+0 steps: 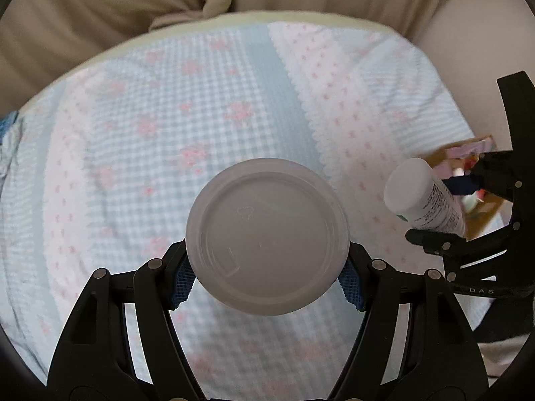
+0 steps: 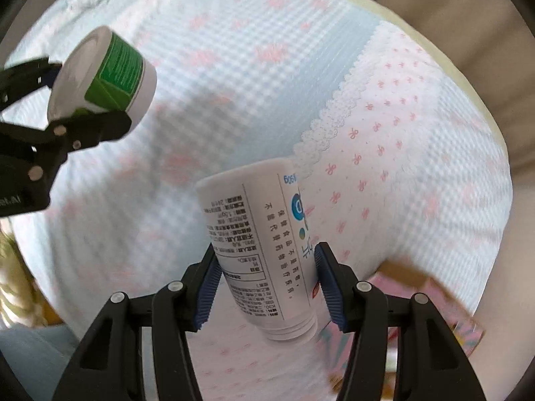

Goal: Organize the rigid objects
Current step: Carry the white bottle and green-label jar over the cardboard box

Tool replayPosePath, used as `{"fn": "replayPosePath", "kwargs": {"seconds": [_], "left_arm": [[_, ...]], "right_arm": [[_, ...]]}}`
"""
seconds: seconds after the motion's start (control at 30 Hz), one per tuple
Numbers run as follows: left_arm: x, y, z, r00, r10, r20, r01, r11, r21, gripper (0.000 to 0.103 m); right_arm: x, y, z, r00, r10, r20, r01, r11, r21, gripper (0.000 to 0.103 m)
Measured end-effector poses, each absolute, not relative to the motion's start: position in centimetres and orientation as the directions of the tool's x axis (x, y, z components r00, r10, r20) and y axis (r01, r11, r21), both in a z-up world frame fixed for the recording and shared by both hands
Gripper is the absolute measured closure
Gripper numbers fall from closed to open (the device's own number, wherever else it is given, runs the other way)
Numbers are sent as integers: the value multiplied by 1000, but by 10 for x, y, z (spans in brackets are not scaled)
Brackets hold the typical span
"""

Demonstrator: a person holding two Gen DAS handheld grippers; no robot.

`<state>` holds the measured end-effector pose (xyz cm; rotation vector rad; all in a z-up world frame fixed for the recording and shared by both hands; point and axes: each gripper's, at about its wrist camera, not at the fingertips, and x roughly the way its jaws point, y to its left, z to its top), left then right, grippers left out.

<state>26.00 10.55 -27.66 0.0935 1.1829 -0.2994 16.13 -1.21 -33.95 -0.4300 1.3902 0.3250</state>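
a: our left gripper is clamped on the white jar, its round base facing us, above the checked bedspread.

b: and our right gripper grasps the white bottle mid-body between the blue pads, beside a pink box.

both wrist views look steeply down along their fingers at the patterned bedspread from close above; each catches the other gripper at its edge, the left gripper and the right gripper

Patterned bedsheet, beige curtain
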Motion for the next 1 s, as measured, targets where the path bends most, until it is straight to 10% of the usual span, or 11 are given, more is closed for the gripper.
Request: {"fn": "replayPosePath", "kwargs": {"seconds": [1.0], "left_arm": [[142, -108, -181, 436, -290, -852, 326, 933, -151, 35]], "right_arm": [[20, -243, -182, 391, 136, -911, -54, 991, 125, 52]]}}
